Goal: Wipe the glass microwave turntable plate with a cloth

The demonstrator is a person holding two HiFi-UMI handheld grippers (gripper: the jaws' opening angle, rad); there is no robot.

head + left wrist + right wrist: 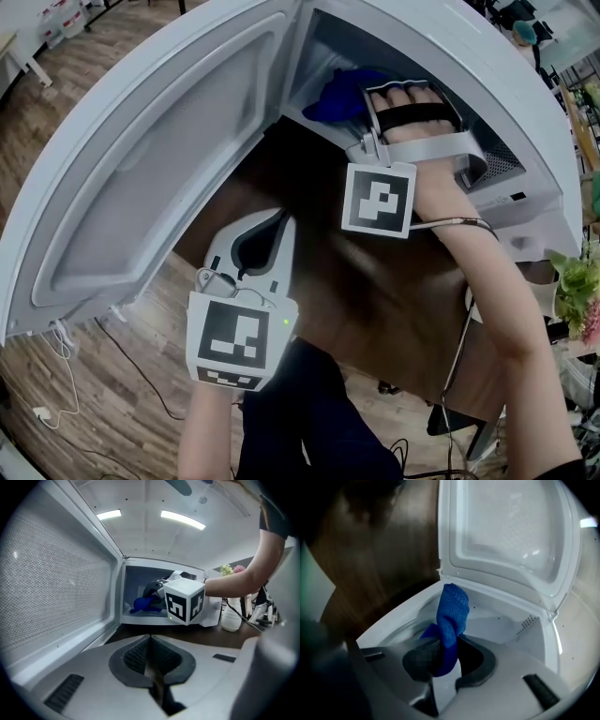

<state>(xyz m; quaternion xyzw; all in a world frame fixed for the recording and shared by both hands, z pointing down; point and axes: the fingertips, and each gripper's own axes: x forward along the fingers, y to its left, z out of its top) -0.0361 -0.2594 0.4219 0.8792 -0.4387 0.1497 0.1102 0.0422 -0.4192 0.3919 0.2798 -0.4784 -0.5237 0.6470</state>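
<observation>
A: Status on the tools?

B: Right tool (450, 651) is clamped on the blue cloth (452, 609) and is inside the microwave (450, 56) cavity. Left tool (150, 644) has its jaws pressed together with nothing between them. It hovers about over the tabletop's (375, 300) near edge, beside the open door (159, 159).

A: Where's the turntable plate?

B: I can't make it out in any view. Clear glass on a white cavity floor, so I'd guess it's sitting in there under the cloth, at the far side of the tabletop.

A: How's the cloth held?

B: Pinched at a bunched fold, with a loose end sticking out past the jaw tips. It's soft, light and limp, so that free end should do the wiping, not the jaws.

A: And the plate, how will it handle?

B: My read: stiff, smooth, slippery, fairly heavy and breakable. It probably sits loose, so it may spin or slide under a sideways wipe. Use light pressure and keep the hard jaw tips off the glass.

A: And if it has to be held?

B: Take it at the rim only, jaws across the edge. The idle left tool could steady it there.
</observation>
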